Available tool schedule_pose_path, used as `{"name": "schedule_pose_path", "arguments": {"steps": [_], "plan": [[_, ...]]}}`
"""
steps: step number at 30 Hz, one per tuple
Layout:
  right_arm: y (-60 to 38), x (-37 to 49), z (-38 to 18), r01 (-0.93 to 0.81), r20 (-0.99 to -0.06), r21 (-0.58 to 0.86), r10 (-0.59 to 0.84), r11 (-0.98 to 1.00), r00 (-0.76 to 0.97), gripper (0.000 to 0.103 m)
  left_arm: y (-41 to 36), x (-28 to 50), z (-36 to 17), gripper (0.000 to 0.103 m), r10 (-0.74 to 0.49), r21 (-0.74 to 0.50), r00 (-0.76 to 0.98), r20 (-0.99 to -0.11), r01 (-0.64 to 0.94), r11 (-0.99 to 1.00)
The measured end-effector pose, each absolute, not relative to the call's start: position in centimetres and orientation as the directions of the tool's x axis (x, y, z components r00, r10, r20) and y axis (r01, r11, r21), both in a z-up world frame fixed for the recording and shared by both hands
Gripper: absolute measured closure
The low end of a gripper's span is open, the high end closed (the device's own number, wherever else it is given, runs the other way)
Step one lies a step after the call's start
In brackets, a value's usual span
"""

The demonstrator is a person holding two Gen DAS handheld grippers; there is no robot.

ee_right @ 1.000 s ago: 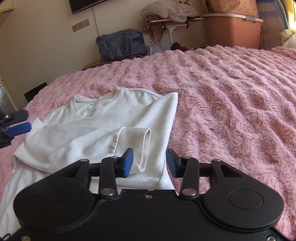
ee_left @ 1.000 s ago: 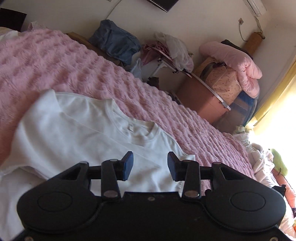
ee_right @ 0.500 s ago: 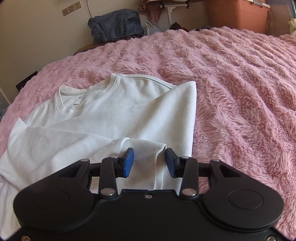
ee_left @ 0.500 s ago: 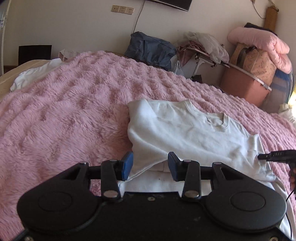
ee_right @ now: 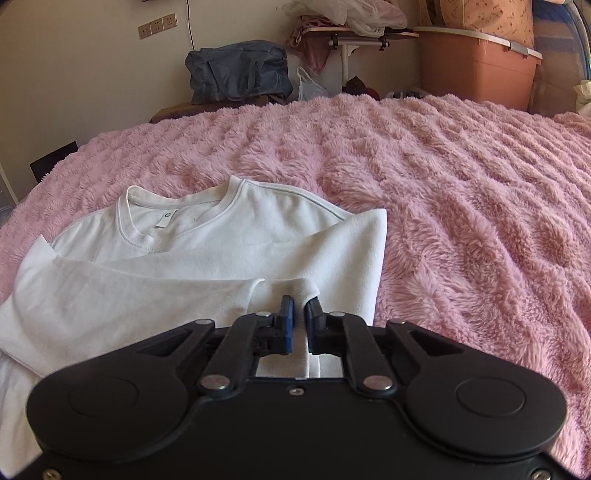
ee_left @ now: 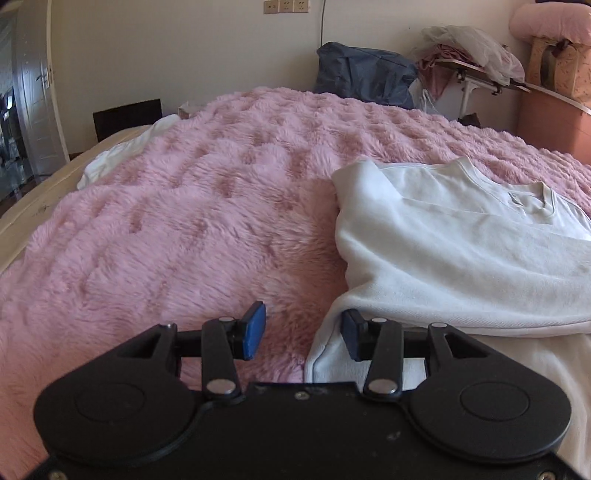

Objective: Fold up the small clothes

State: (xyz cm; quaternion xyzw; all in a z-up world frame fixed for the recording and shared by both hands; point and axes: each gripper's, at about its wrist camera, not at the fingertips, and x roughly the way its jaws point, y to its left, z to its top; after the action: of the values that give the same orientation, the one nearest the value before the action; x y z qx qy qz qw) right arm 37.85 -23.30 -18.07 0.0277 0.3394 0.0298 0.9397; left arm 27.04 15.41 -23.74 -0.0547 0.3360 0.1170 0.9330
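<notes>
- Your right gripper (ee_right: 299, 319) has just closed, pinching the white sweatshirt (ee_right: 229, 251) sleeve cuff.
- Your left gripper (ee_left: 303, 330) has been opening, holds nothing; sweatshirt (ee_left: 461, 258) edge lies by its right finger.

From my seat I can read no text anywhere. The neck label (ee_right: 163, 219) inside the white sweatshirt (ee_right: 229, 236) carries only a small round mark, too tiny for me to make out.

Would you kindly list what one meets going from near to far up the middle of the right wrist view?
right gripper → folded sleeve → white sweatshirt collar → pink fluffy blanket → dark blue bag → wall sockets
</notes>
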Motion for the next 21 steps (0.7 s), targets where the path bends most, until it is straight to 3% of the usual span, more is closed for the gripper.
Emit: {"name": "schedule_pose_path", "arguments": {"steps": [5, 8, 12, 18, 21], "plan": [[-24.0, 38.6, -19.9, 0.010, -0.682, 0.044, 0.023, 0.999, 0.731, 0.100, 15.5, 26.9, -24.8, 0.054, 0.222, 0.004, 0.719, -0.659, -0.291, 0.957], [-24.6, 38.8, -22.5, 0.067, -0.705, -0.051, -0.083, 0.996, 0.704, 0.102, 15.7, 27.2, -25.0, 0.054, 0.212, -0.012, 0.709, -0.672, -0.297, 0.955], [-26.9, 37.9, -22.6, 0.092, -0.690, 0.083, -0.009, 0.992, 0.724, 0.102, 15.4, 26.5, -24.6, 0.056, 0.200, -0.008, 0.723, -0.661, -0.274, 0.962], [-26.9, 34.6, -20.0, 0.006, -0.627, 0.210, 0.130, 0.978, 0.768, 0.093, 15.1, 23.4, -22.1, 0.058, 0.161, -0.083, 0.787, -0.595, -0.260, 0.962], [-25.8, 33.1, -19.7, -0.042, -0.631, 0.196, 0.159, 0.980, 0.759, 0.075, 14.9, 22.8, -20.8, 0.058, 0.130, -0.134, 0.827, -0.548, -0.239, 0.962]]}}
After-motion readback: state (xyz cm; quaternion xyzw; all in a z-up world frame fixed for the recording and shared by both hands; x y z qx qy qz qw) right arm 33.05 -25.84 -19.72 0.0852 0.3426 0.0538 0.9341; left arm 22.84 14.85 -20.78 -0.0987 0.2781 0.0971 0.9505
